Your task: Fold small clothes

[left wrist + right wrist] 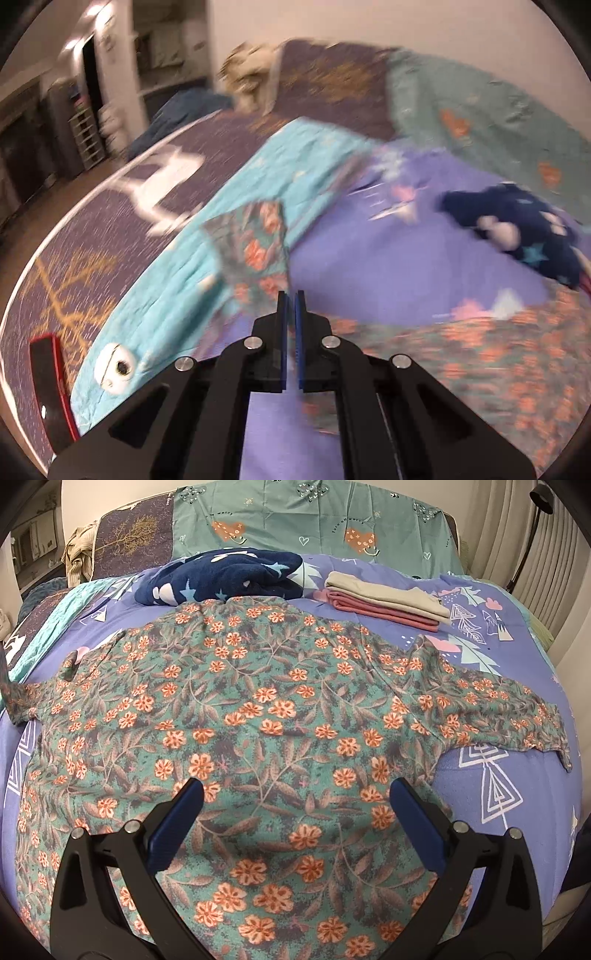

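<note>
Left wrist view motion-blurred; floral shirt (266,709) hem cut off at bottom edge.

The floral garment (258,709) is teal, scattered with orange-and-pink flowers and grey-brown leaves. The bedcover (509,805) beneath is lavender-purple with white line triangles, pale teal trees and pink shapes. The fleece (221,576) is navy with light blue stars and white patches. The folded stack is a beige piece (384,590) over a dusty rose one (376,611). The pillow (303,524) is sea-green with orange hearts. Both grippers are black with blue pads (177,827).
</note>
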The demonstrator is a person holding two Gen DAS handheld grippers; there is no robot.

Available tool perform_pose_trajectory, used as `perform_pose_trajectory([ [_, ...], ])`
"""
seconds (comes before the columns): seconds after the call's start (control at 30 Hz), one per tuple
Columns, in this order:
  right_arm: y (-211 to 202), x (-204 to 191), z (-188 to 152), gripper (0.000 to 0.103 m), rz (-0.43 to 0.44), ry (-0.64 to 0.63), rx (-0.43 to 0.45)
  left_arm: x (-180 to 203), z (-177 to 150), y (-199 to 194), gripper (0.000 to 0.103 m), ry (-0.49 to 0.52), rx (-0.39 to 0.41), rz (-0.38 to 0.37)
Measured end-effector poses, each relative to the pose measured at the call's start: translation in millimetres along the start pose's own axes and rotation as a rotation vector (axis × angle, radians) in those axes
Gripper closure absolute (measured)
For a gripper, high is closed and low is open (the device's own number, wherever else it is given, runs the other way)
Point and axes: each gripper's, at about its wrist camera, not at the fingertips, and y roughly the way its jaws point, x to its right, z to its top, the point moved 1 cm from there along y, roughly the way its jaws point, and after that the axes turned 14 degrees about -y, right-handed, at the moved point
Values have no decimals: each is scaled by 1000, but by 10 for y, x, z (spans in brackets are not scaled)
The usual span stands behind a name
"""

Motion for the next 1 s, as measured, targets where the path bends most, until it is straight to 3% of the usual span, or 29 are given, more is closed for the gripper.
perform_pose_trajectory([
  [0.17, -7, 63, -30, 2, 16, 25, 6, 1069, -220, -671, 100, 158, 31, -300],
  [0.33, -47, 217, -100, 2, 11, 61, 5, 2218, -863, -1037, 100, 313, -51, -574],
  [0.4, -71, 319, -127, 2, 0, 82, 5, 2580, -1209, -1092, 98, 377, -88, -629],
  [0.5, -116, 466, -169, 2, -13, 108, 11, 2768, -1545, -1050, 94, 402, -138, -631],
  [0.57, -143, 548, -196, 2, -27, 111, 17, 2675, -1606, -945, 75, 401, -145, -572],
  [0.67, -122, 644, -239, 2, -34, 126, 11, 2234, -1472, -665, 65, 381, -75, -357],
  [0.77, -64, 687, -263, 2, -13, 145, -1, 1604, -1140, -247, 62, 319, -10, -71],
  [0.87, -15, 627, -242, 2, 10, 139, -7, 860, -763, 257, 62, 231, -40, 179],
  [1.0, 16, 507, -180, 2, 24, 112, -7, 367, -587, 718, 62, 194, -134, 312],
])
